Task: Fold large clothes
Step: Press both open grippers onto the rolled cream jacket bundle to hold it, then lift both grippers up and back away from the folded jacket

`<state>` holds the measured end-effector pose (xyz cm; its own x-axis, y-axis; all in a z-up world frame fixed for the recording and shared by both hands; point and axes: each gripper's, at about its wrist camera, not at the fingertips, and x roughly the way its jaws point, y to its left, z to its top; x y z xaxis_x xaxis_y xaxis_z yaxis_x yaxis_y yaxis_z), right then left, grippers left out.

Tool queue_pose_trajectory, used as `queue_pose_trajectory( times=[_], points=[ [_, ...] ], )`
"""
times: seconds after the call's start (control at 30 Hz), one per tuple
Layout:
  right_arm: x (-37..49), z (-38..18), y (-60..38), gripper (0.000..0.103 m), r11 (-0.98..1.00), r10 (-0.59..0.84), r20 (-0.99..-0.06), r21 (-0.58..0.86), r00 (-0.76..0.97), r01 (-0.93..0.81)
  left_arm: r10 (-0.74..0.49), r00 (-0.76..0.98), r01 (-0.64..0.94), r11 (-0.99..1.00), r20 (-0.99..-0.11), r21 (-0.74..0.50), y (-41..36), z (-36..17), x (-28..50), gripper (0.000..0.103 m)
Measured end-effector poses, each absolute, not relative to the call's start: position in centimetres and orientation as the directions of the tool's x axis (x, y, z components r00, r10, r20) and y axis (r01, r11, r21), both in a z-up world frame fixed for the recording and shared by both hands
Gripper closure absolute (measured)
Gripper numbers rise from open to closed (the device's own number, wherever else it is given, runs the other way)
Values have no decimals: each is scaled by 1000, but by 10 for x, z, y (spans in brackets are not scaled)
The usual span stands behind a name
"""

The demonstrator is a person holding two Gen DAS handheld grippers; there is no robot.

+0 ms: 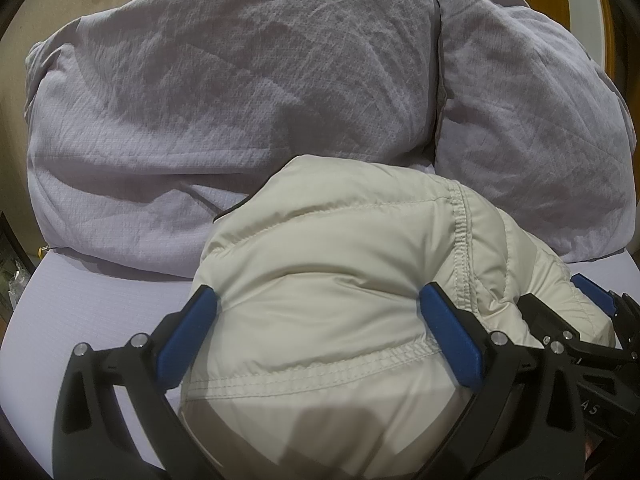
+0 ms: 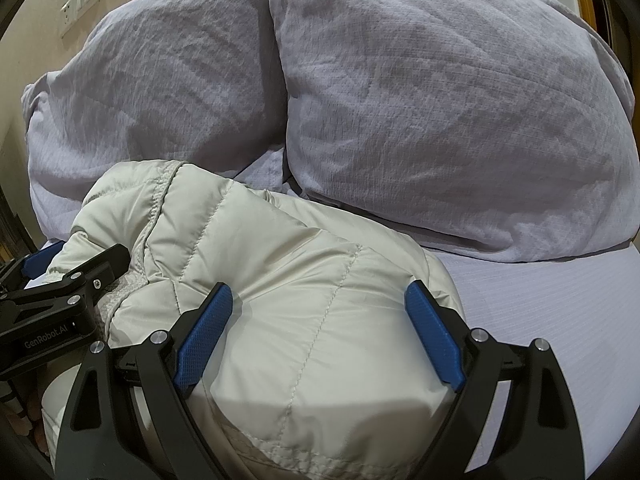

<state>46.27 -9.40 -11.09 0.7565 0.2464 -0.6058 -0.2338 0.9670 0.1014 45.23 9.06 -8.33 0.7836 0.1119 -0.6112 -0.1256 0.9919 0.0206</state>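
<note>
Pillows [image 1: 240, 92] are lying behind a cream jacket [image 1: 320, 300] on the bed [image 2: 540, 320]; left gripper [image 1: 316, 320] and right gripper [image 2: 320, 316] are each squeezing its bulk between wide-spread jaws.

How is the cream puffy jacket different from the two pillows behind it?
The jacket is cream, smooth and slightly shiny, with stitched quilting lines; the pillows are lavender-grey and finely crinkled. The jacket is bundled low on the sheet between both grippers' blue pads; the pillows lean behind it, untouched. Both look soft and padded.
</note>
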Motion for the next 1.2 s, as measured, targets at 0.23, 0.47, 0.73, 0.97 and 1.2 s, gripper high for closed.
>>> queue_pose_trajectory(
  times=[0.23, 0.47, 0.73, 0.97, 1.2],
  points=[
    [467, -112, -92, 13, 966, 252, -603, 111, 757, -234, 113, 784, -127, 992, -611, 20, 91, -83, 452, 2],
    [466, -112, -92, 11, 965, 256, -616, 116, 745, -235, 114, 779, -130, 991, -616, 18, 91, -81, 452, 2],
    [450, -101, -96, 6, 978, 198, -667, 83, 718, -193, 107, 771, -137, 991, -627, 1, 89, -72, 442, 2],
    [414, -86, -105, 4, 985, 161, -681, 61, 714, -164, 100, 785, -118, 993, -611, 11, 82, -61, 407, 2],
    [369, -71, -109, 3, 984, 137, -670, 11, 729, -176, 87, 807, -110, 994, -584, -3, 79, -41, 345, 2]
  ],
)
